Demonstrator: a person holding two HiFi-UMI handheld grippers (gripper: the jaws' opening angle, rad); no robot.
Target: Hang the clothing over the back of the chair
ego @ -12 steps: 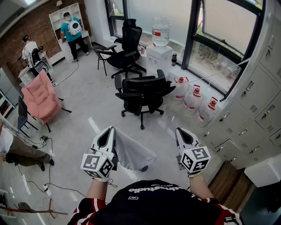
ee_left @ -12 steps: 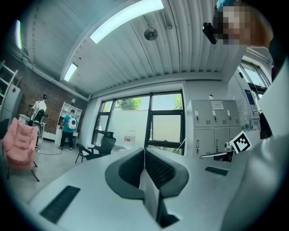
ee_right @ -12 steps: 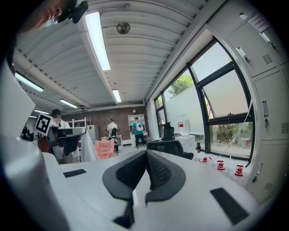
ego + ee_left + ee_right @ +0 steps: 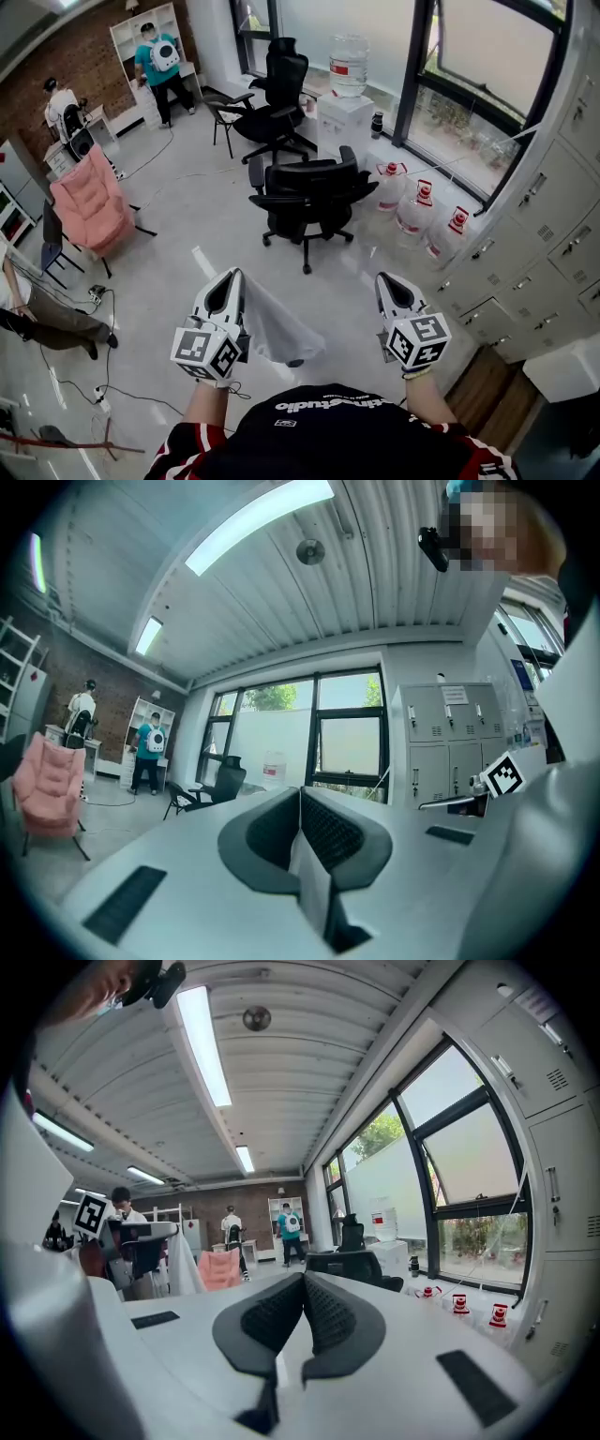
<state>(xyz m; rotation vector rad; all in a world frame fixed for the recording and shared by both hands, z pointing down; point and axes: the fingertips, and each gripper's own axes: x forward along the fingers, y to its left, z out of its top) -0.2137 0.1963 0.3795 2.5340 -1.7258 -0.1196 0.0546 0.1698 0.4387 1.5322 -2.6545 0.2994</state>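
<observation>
A pale grey garment [image 4: 273, 328] hangs from my left gripper [image 4: 234, 276], whose jaws are shut on its upper edge. In the left gripper view a thin fold of the cloth [image 4: 309, 878] is pinched between the dark pads. My right gripper [image 4: 383, 279] is held level beside it, shut and empty; its pads [image 4: 323, 1312] meet with nothing between them. The black office chair [image 4: 309, 195] stands on the floor a few steps ahead of both grippers, its back towards me. It also shows beyond the right jaws as the chair [image 4: 352, 1266].
A second black chair [image 4: 277, 92] and a water dispenser [image 4: 343, 114] stand by the window. Water bottles [image 4: 417, 208] line the floor to the right, next to grey cabinets [image 4: 553, 234]. A pink chair [image 4: 89, 202], cables and people are at the left.
The garment's lower end has swung slightly inward and the view has shifted a little towards the chair. Both grippers keep their pose and stay shut.
</observation>
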